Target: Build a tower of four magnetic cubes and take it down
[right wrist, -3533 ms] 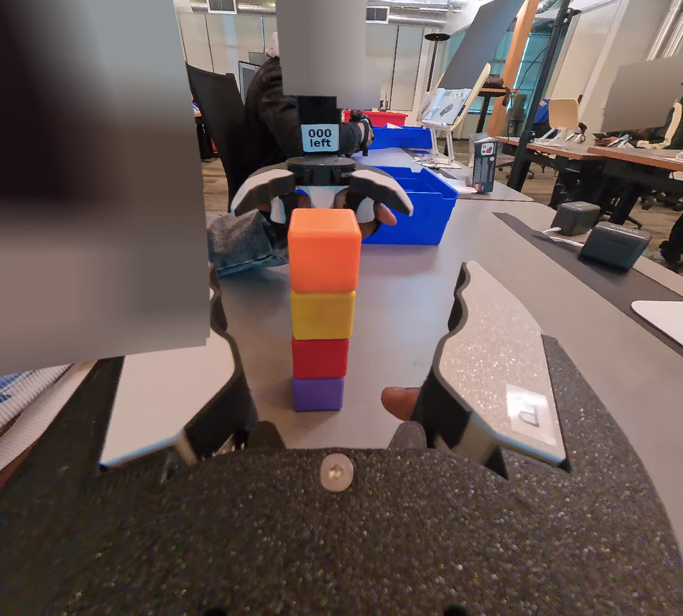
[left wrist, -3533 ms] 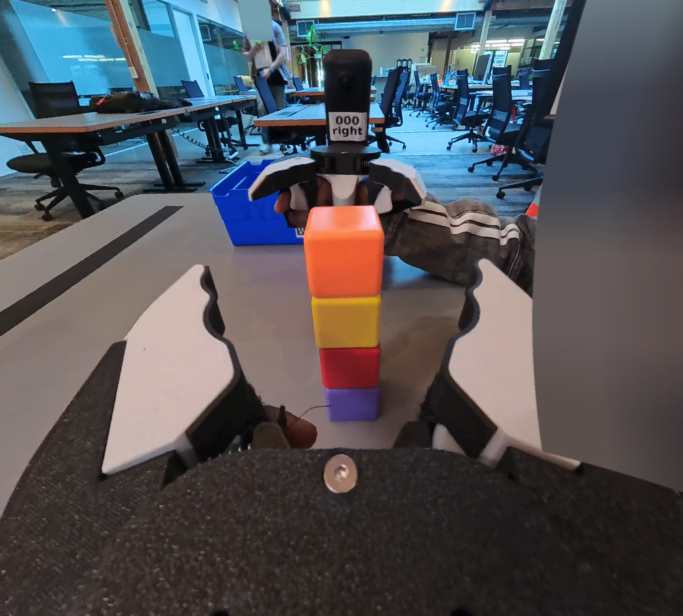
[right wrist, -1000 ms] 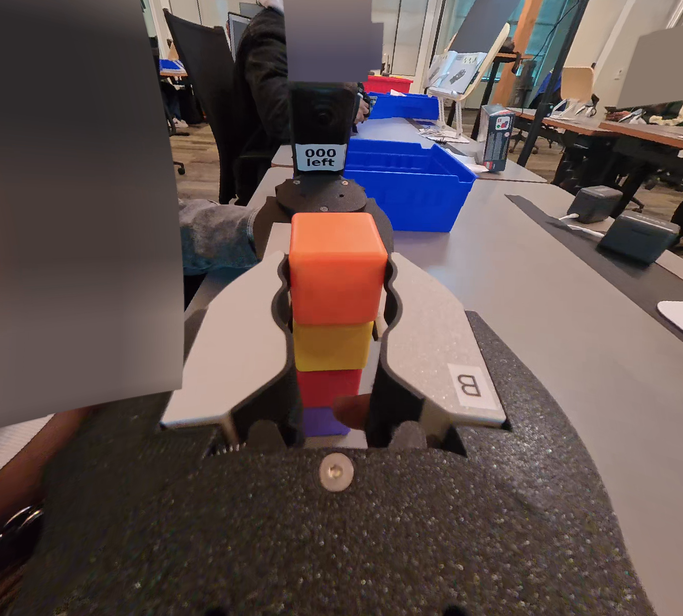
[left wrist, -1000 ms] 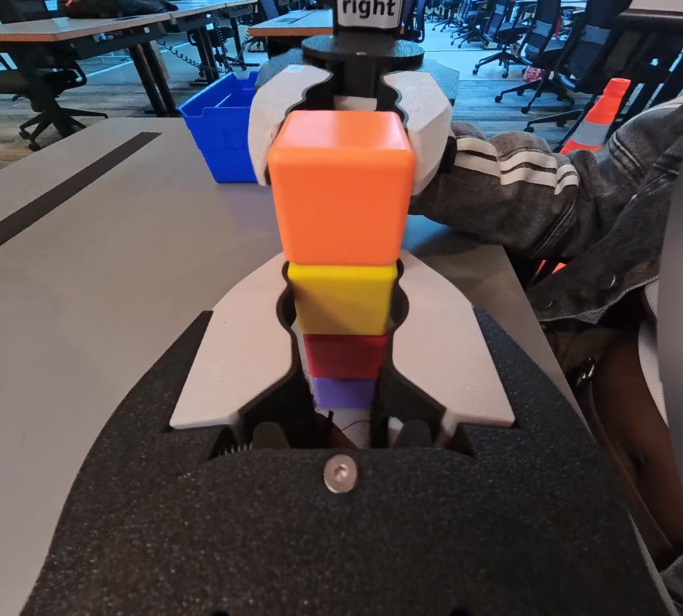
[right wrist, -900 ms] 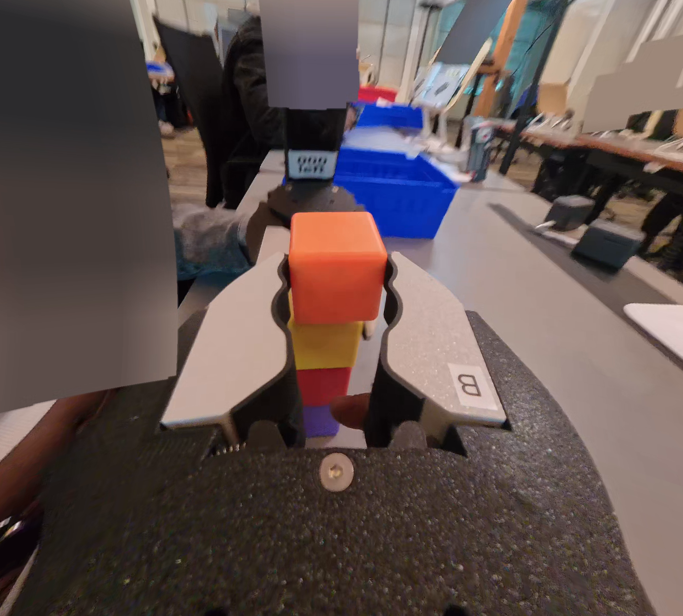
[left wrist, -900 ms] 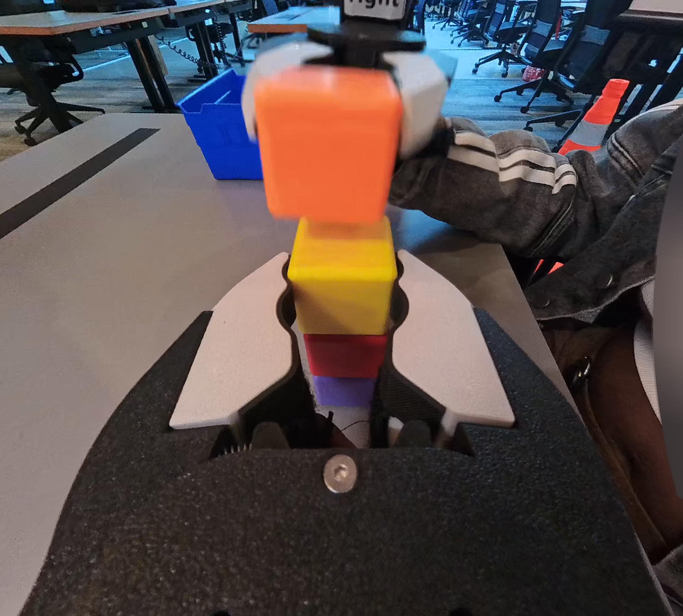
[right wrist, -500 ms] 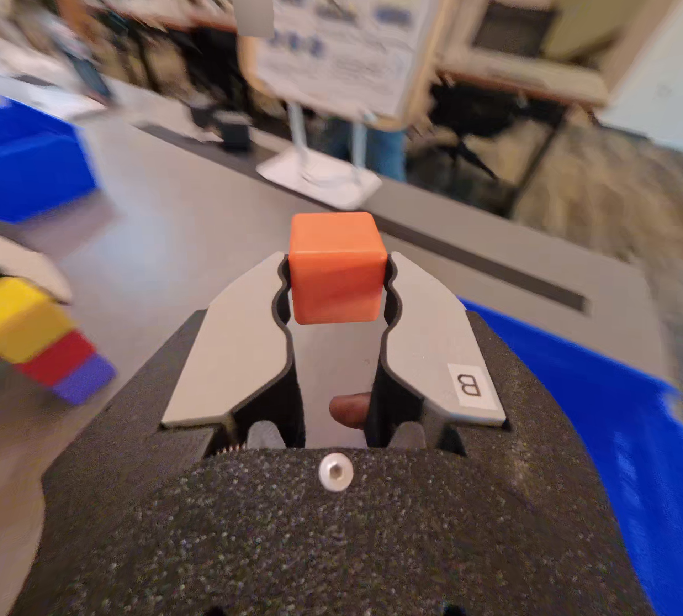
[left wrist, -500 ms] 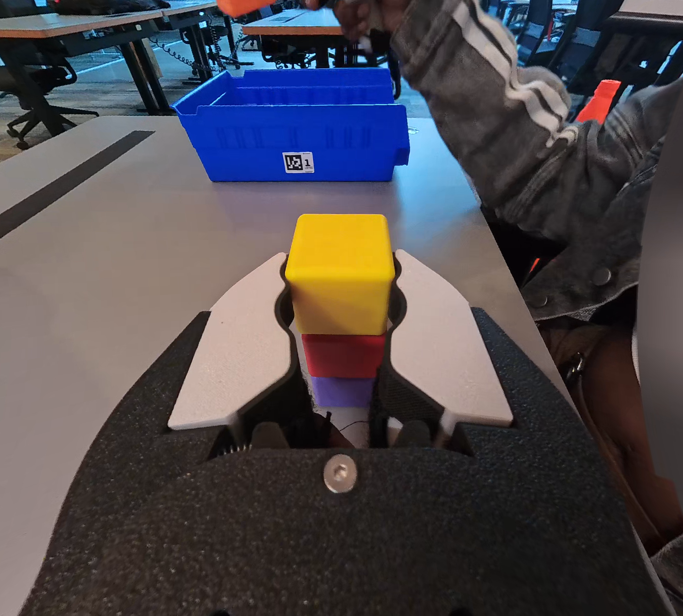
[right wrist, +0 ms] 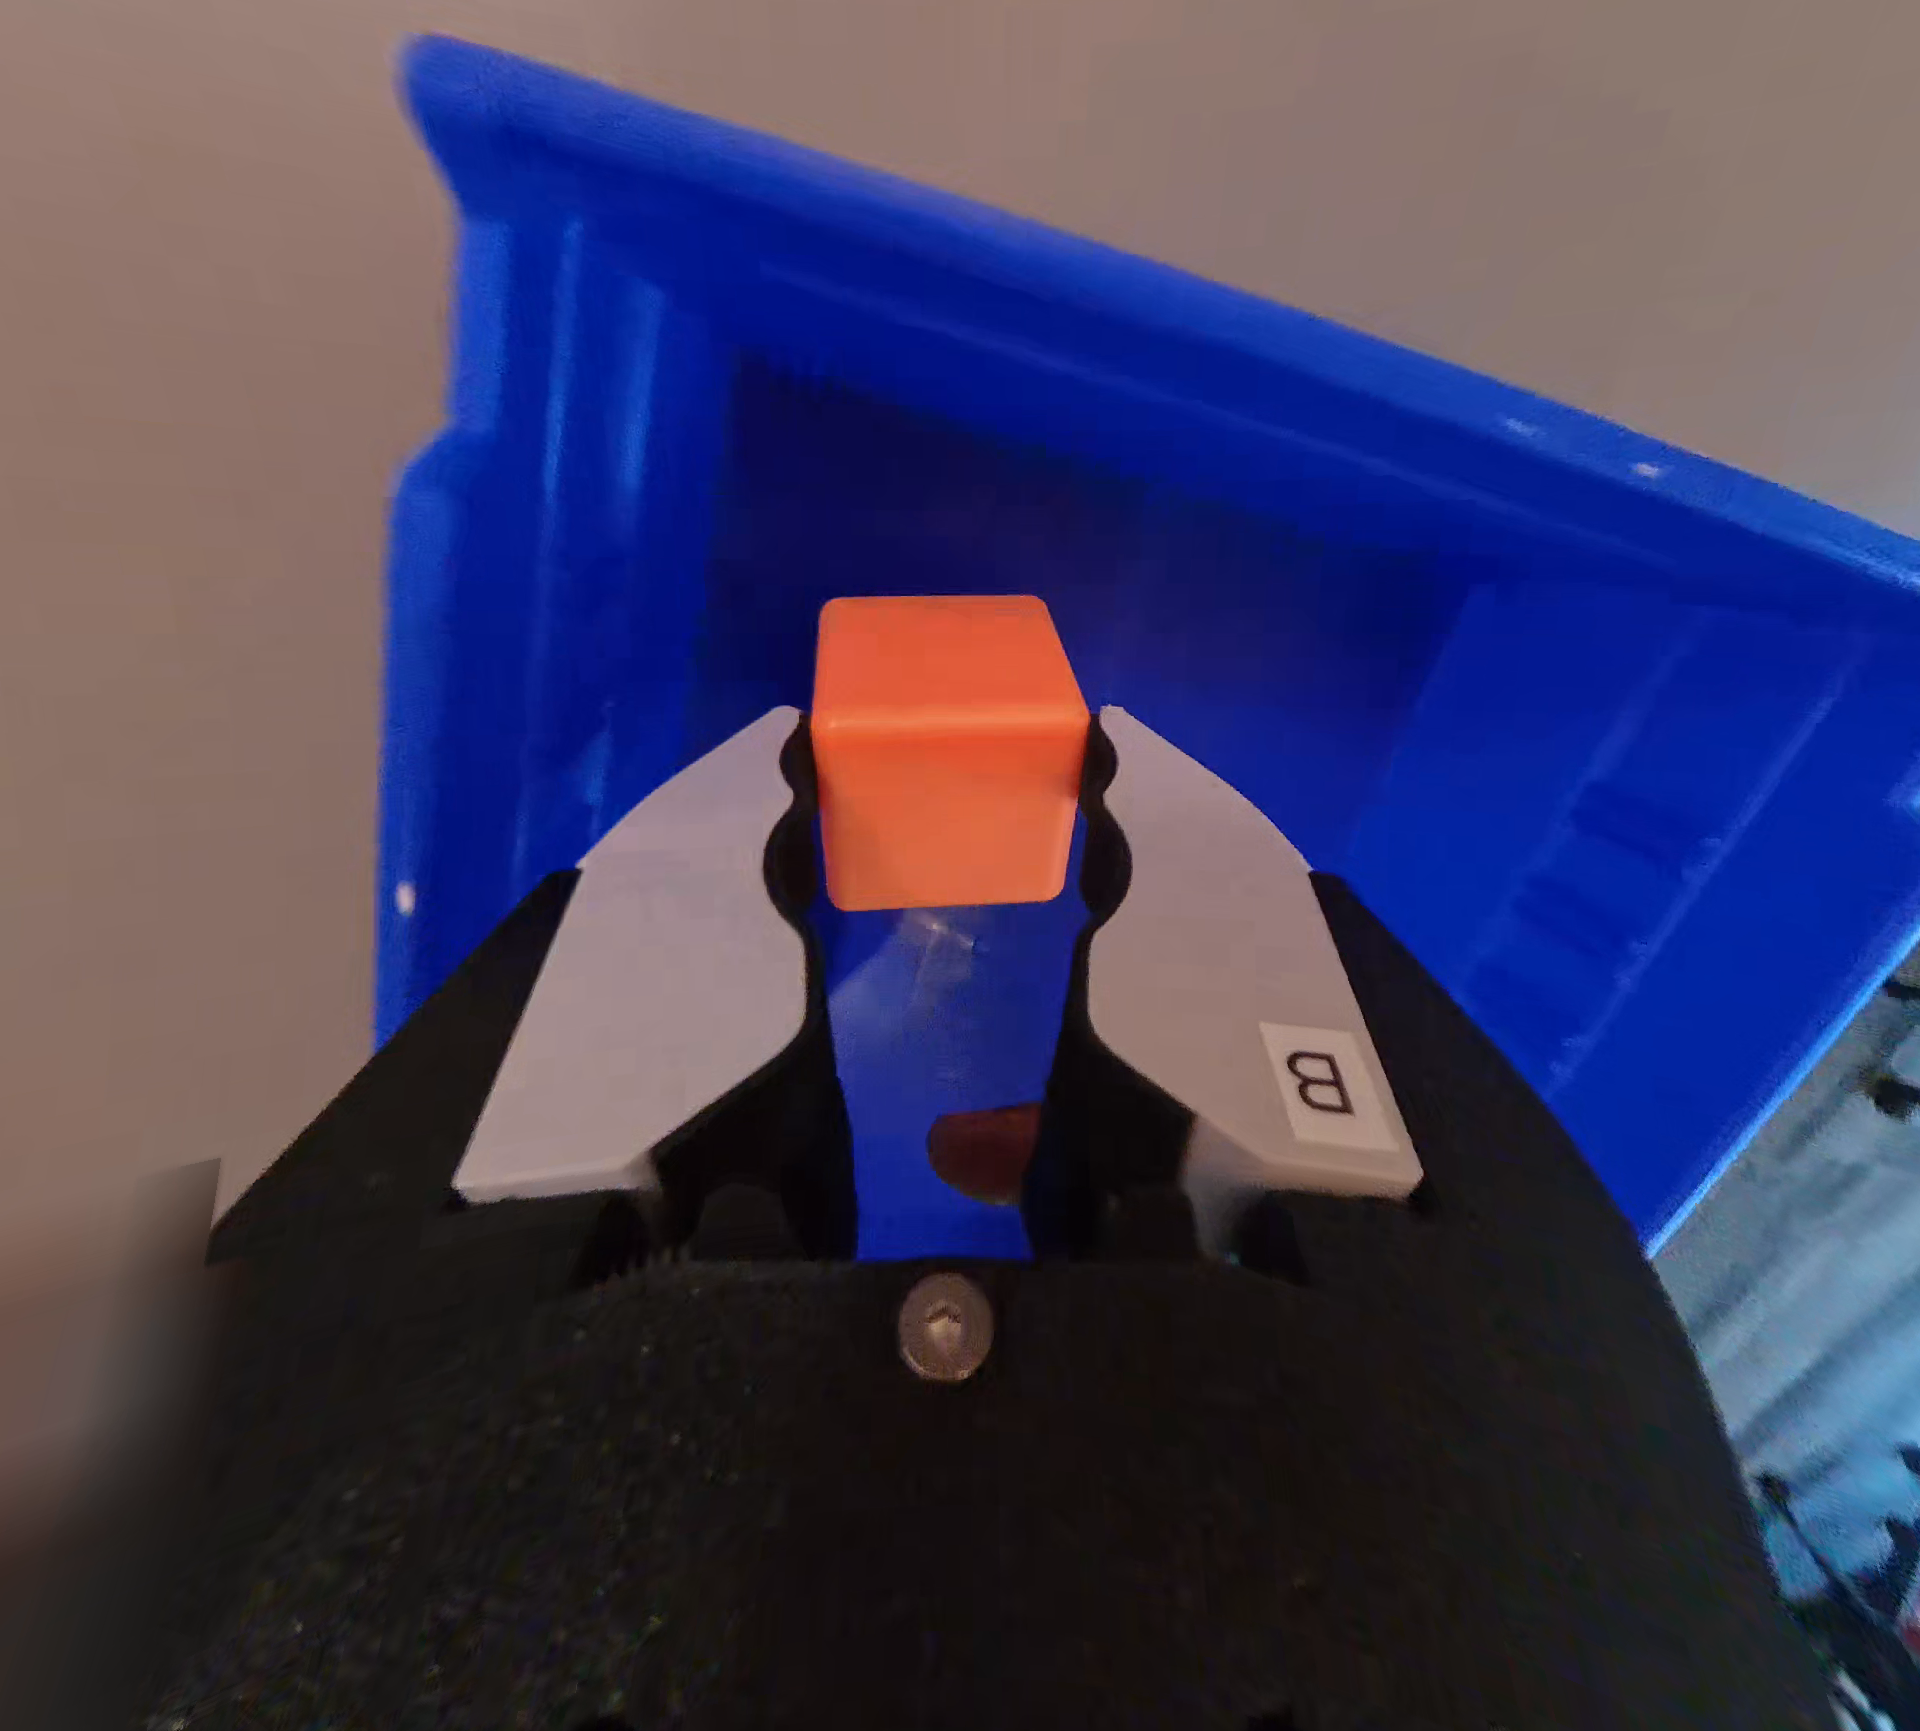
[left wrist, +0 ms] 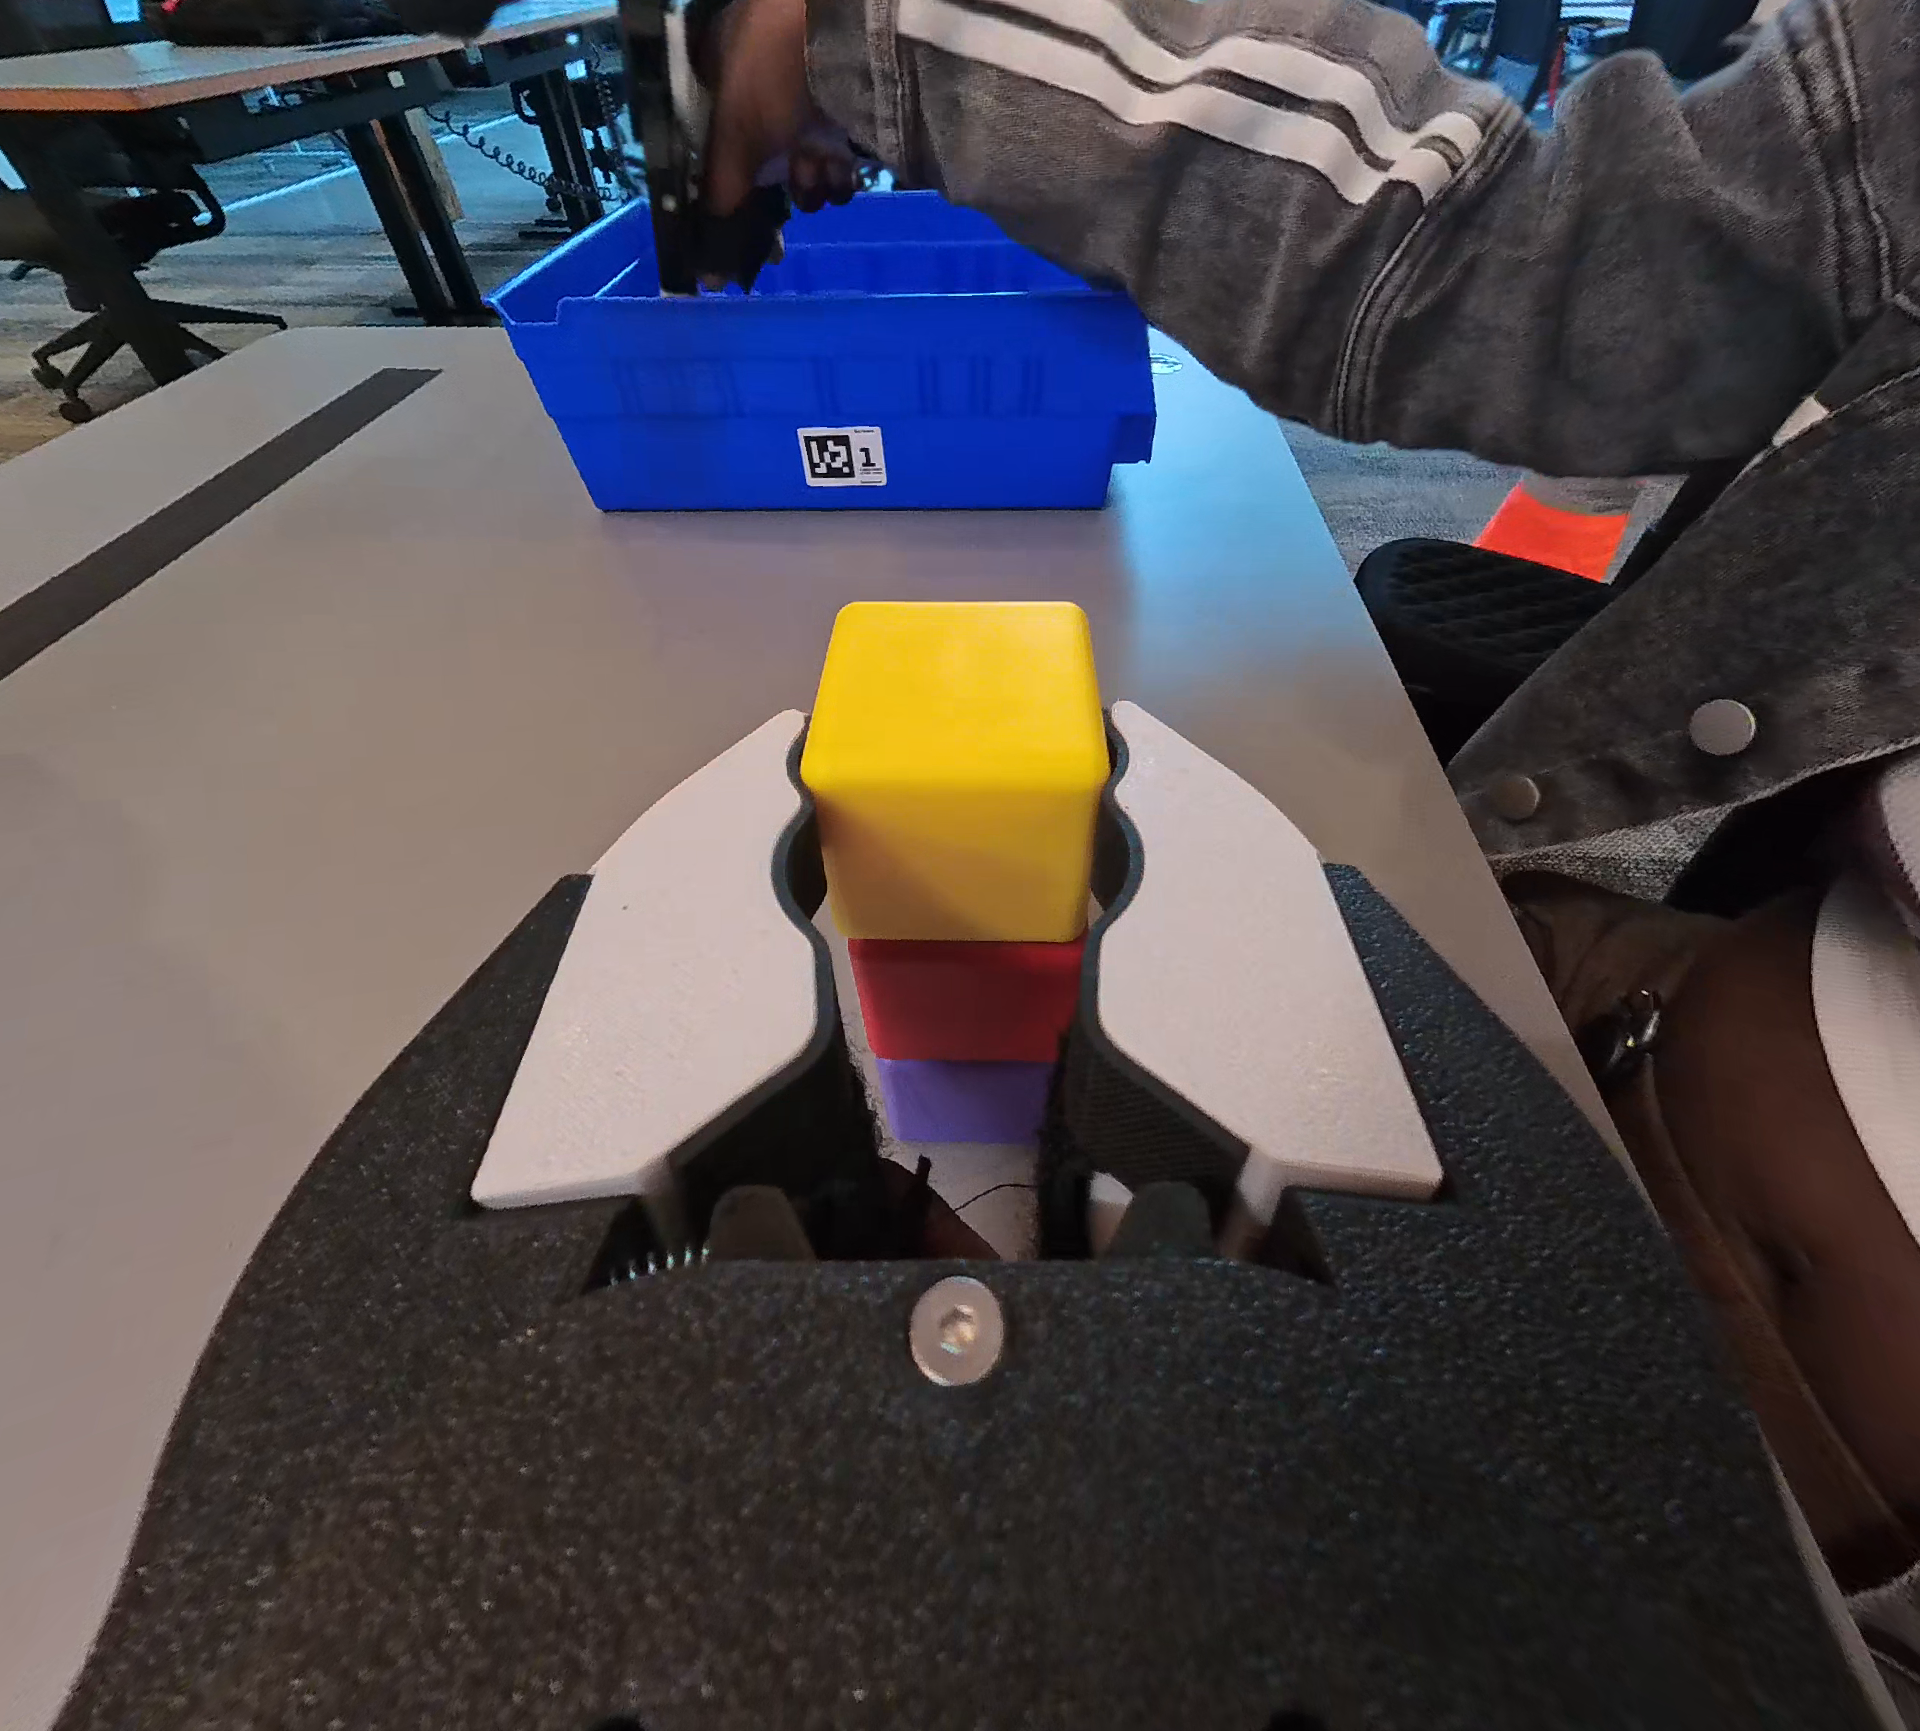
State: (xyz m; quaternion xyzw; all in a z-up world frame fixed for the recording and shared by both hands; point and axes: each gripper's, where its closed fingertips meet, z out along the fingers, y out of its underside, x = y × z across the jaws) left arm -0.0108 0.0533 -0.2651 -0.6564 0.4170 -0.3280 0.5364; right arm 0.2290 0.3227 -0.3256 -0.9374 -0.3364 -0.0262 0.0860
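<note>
Reaching down into the blue bin (left wrist: 831, 393) at the far left of the left wrist view, the right gripper (left wrist: 696, 268) has its fingertips hidden behind the bin wall there; its own view shows both pads pinching the orange cube (right wrist: 940, 767) over the bin's floor (right wrist: 1195, 642), though that frame is soft with blur and the bin's right end is cut off. In the middle, the left gripper (left wrist: 956, 808) clamps the yellow cube (left wrist: 951, 767), both fingers (left wrist: 707, 933) pressed to its sides. Below it the red cube (left wrist: 961, 1001) and purple cube (left wrist: 961, 1099) show only their near faces, the rest masked by the fingers. The stack stands on the grey table (left wrist: 364, 694). To the right, a striped sleeve (left wrist: 1195, 123) crosses the frame. A second ago orange still topped the tower; now it is off and over the bin, three cubes remaining.
</note>
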